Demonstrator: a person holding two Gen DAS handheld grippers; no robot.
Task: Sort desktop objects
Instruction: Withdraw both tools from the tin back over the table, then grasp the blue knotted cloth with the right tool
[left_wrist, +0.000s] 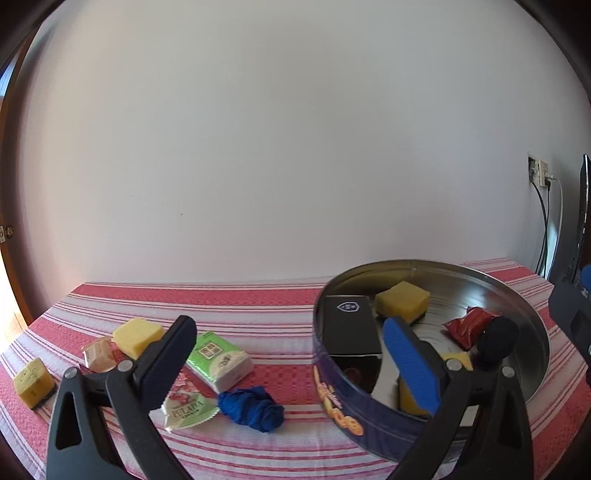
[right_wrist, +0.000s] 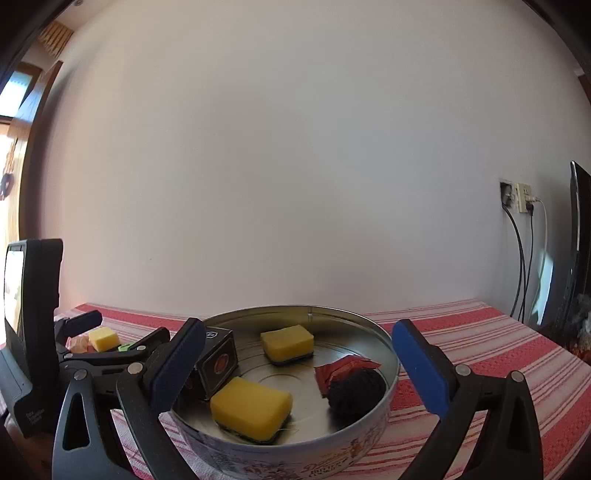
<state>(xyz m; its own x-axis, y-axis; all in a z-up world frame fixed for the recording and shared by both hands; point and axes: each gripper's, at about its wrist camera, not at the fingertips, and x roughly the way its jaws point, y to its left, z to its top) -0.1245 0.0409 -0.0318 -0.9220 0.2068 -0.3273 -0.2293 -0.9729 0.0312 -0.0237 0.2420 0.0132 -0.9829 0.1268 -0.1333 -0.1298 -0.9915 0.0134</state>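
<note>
A round metal tin (right_wrist: 384, 373) sits on a desk covered by a red and white striped cloth (left_wrist: 258, 295). Inside the tin lie two yellow sponges (right_wrist: 251, 408), a black box (right_wrist: 216, 363), a red wrapper (right_wrist: 343, 369) and a black bundle (right_wrist: 356, 393). Left of the tin, on the cloth, are a blue cloth bundle (left_wrist: 251, 408), a green tissue pack (left_wrist: 218, 360), a snack packet (left_wrist: 186, 406), and two more sponges (left_wrist: 136, 336). The left gripper (left_wrist: 291, 365) has jaws spread, empty, straddling the tin's left rim. The right gripper (right_wrist: 299, 369) has jaws spread wide over the tin, empty.
</note>
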